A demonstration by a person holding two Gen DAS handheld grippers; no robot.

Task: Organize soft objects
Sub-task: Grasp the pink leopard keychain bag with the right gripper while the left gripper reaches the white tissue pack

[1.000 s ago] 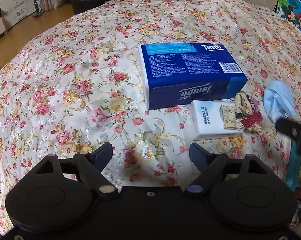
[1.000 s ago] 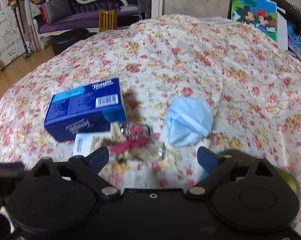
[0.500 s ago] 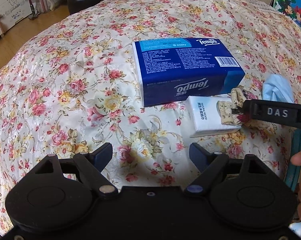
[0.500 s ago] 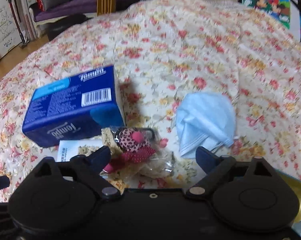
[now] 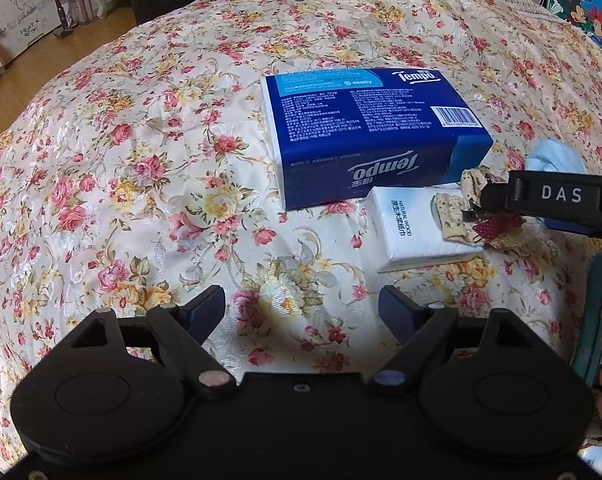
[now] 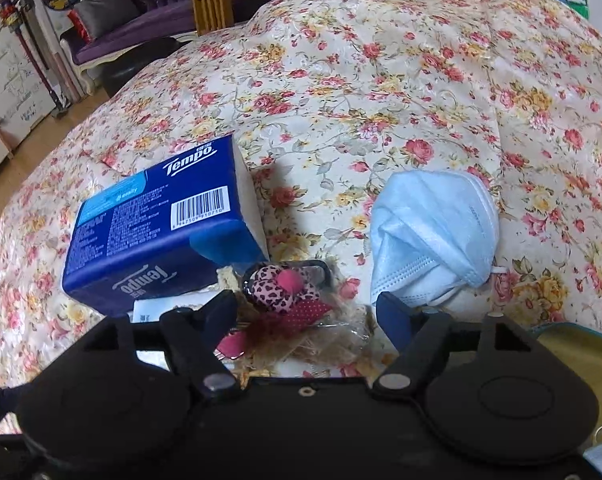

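Four soft things lie bunched together on the flowered bedspread (image 5: 149, 128): a blue Tempo tissue pack (image 5: 373, 132), a small white tissue packet (image 5: 413, 228) just in front of it, a little fabric trinket (image 6: 285, 288) in leopard print and red resting partly on that packet, and a pale blue face mask (image 6: 433, 236) off to the right, apart from the pack.

The right tongs (image 6: 305, 312) are down low over the trinket with their tips spread to either side of it — open, not pinching anything yet. That placement reads to me as lining up for a pick, taking the smallest, fiddliest item first. The left tongs (image 5: 301, 304) hang back over bare bedspread, also spread wide and empty, well short of the tissue packs; I would guess they are waiting out of the way.

Some things are hard to settle. The trinket sits in crinkly clear wrapping and frayed cloth, and where it ends I cannot say — its lower part is hidden behind the tongs' body. A yellow-lined container (image 6: 573, 352) with a teal rim peeks in at the right edge, cut off; possibly where the items belong, but that is a guess
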